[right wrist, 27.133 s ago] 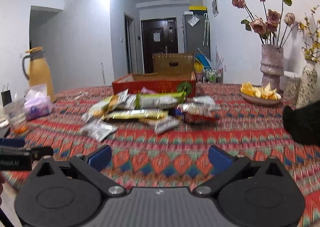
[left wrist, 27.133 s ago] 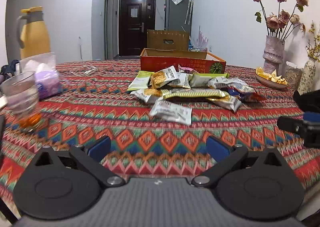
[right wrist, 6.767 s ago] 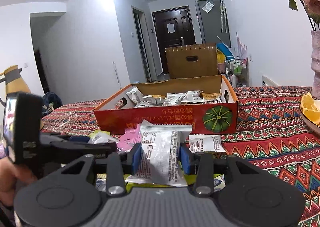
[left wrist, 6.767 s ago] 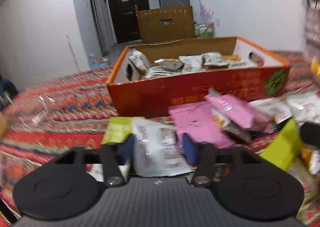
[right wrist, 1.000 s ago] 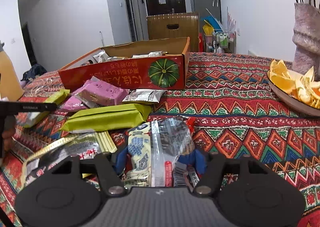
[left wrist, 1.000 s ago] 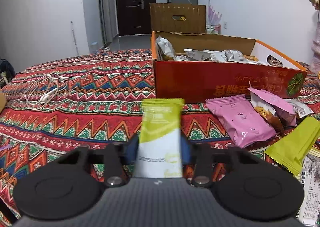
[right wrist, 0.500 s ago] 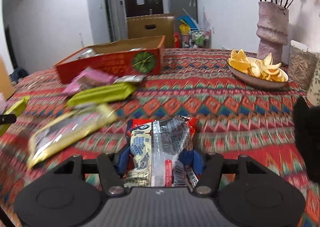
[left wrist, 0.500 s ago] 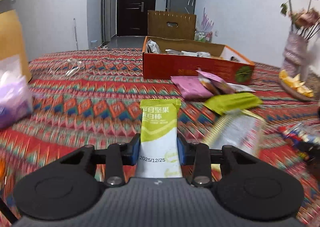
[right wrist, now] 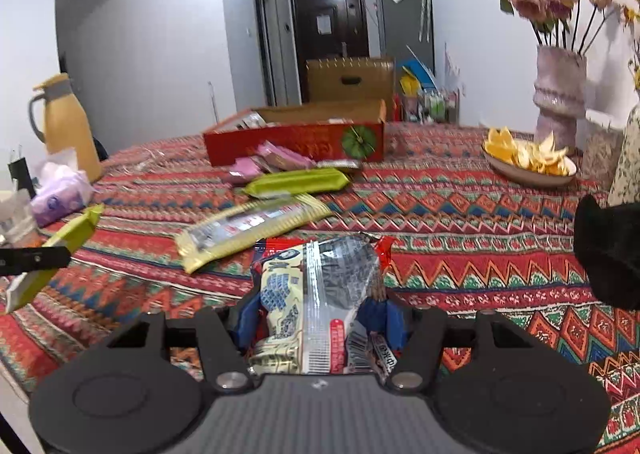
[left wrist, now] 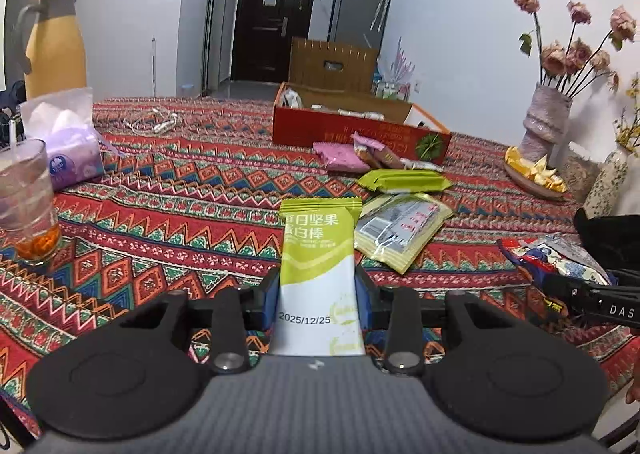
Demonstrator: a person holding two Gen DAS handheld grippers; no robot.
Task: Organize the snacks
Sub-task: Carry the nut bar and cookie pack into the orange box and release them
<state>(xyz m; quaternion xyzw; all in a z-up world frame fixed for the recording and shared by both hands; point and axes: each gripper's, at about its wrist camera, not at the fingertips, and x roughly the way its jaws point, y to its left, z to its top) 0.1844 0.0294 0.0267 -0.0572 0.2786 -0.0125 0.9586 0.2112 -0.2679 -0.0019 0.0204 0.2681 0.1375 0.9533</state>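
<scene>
While the red box [left wrist: 360, 132] is sitting far back on the bench [left wrist: 180, 194], the left claw [left wrist: 318, 294] is clamping a green bar [left wrist: 318, 254] and the right claw [right wrist: 316, 314] a crinkly packet [right wrist: 320, 294], both well short of the red box.

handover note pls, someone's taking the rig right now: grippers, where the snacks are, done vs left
Left gripper: shut on a green-and-white bar, held above the tablecloth.
Right gripper: shut on a crinkly blue-and-red snack pack.
Red box at the far side of the table already holds several packets.
Still loose in front of the box: pink packets, a long green pack, a yellow-edged pack and a small silver packet.
Left to do, probably: box the two held snacks, then the loose ones.
</scene>
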